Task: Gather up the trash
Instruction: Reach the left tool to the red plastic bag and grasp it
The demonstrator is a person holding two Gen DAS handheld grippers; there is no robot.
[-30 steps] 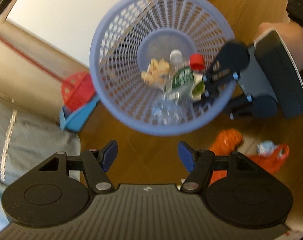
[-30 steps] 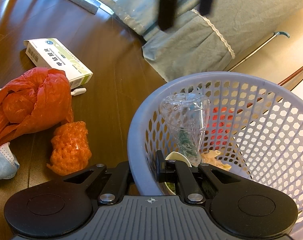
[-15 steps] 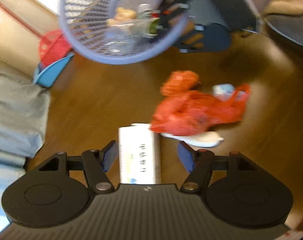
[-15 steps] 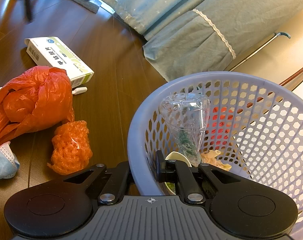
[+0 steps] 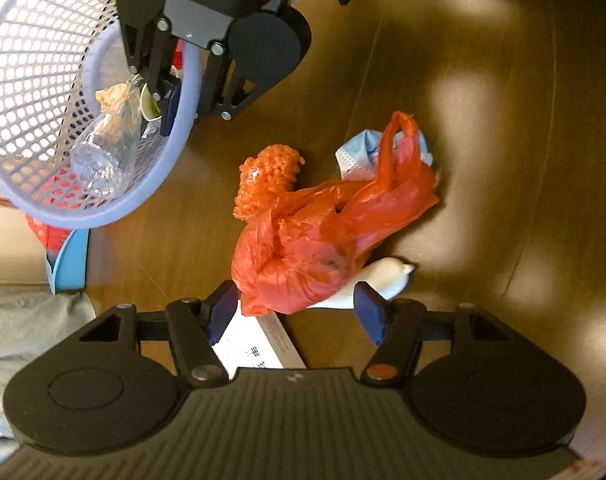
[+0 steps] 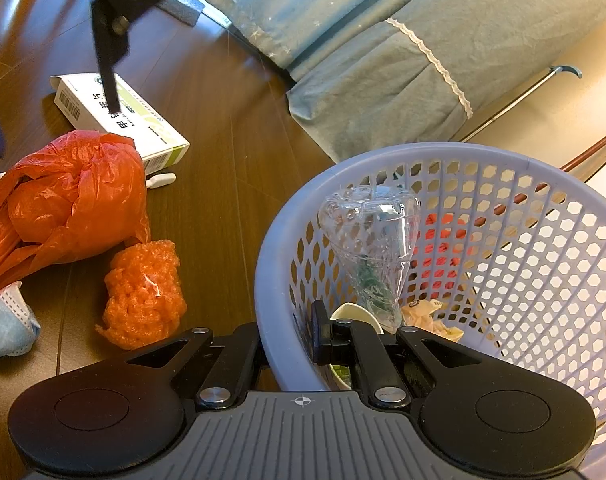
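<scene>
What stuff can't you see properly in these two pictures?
- Left wrist view: the white cardboard box, mostly hidden by the left gripper.
- Both views: the blue face mask, partly under the red plastic bag.
- Right wrist view: the lavender mesh basket, its bottom hidden by the right gripper.

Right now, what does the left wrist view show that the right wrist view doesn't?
Only the left wrist view: the right gripper from outside, its jaws shut on the basket rim, and a blue dustpan. Only the right wrist view: the blue-grey bedding and a small white cap. Both: the basket, red plastic bag, orange mesh wad, face mask, white box and crushed clear bottle.
</scene>
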